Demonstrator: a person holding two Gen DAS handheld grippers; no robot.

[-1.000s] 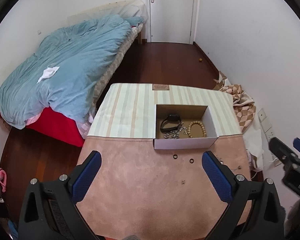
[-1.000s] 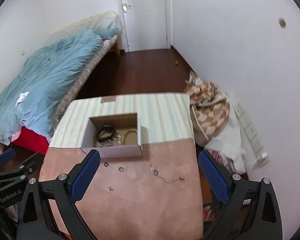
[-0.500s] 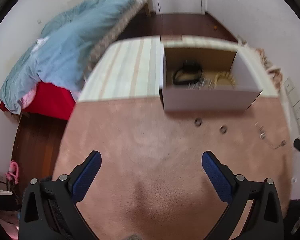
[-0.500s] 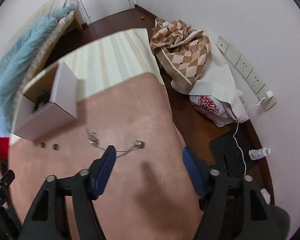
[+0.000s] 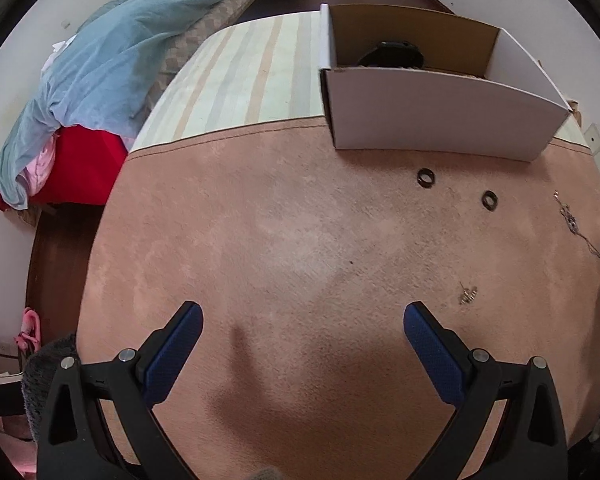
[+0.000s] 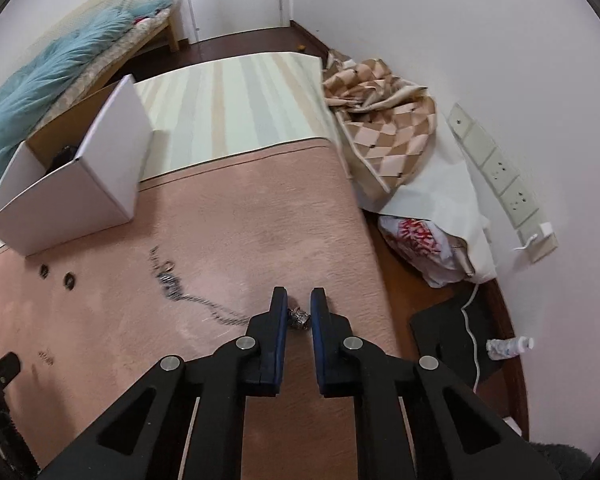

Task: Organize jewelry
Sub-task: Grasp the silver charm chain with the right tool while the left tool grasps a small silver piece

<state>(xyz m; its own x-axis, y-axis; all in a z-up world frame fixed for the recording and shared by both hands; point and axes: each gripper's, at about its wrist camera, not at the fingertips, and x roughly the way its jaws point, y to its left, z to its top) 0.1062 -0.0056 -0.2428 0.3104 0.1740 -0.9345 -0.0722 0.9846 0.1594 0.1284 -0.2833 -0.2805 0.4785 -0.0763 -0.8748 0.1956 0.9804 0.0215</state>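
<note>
A silver chain necklace lies on the pink mat; its pendant end sits between the nearly closed fingers of my right gripper. Whether they pinch it I cannot tell. The chain also shows at the left wrist view's right edge. Two dark rings and a small earring lie on the mat. A white cardboard box holds a black watch. My left gripper is open and empty, low over the mat.
A striped cloth covers the table's far half. A bed with a blue duvet stands left. A checkered blanket, bags and wall sockets are to the right of the table.
Both grippers dropped toward the mat. My right gripper narrowed from wide open to nearly closed around the necklace's pendant end. The left stayed open.
</note>
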